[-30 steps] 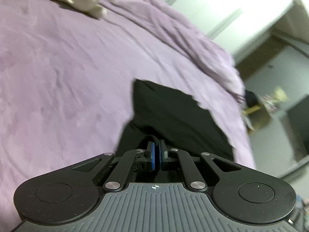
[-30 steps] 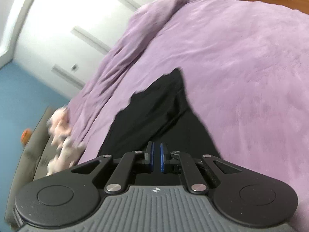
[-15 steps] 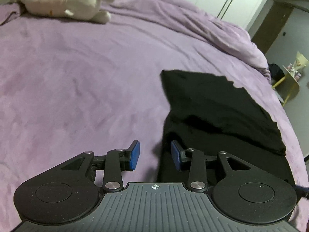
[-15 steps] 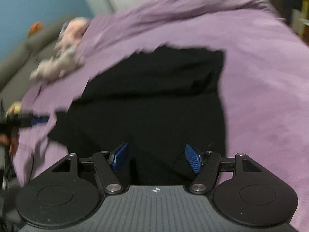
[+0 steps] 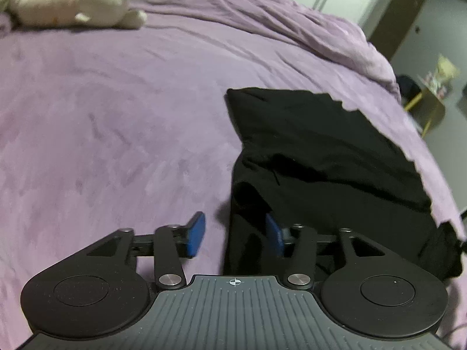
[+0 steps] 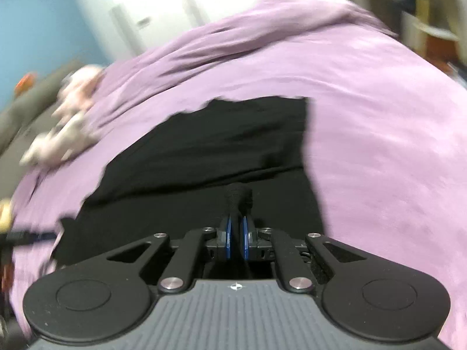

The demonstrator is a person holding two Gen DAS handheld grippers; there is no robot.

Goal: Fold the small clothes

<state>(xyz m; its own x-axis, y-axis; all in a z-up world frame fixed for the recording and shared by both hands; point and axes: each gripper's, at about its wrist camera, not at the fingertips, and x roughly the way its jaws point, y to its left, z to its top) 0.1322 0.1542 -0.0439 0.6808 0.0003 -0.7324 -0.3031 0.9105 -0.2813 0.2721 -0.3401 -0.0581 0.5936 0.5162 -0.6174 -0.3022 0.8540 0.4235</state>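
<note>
black garment [image 5: 321,151], partly folded, on purple bedspread [image 5: 116,116]

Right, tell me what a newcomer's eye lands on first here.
The black garment lying on the purple bedspread grabs the eye first, dark against the pale cloth. Next, the right gripper is shut on a pinched fold of that garment, while the left gripper stands at the garment's near left edge, its fingers opening. A pale stuffed toy lies far back on the bed.

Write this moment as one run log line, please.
left gripper: opening, garment edge between fingers | right gripper: shut on black garment | surface: purple bedspread
</note>
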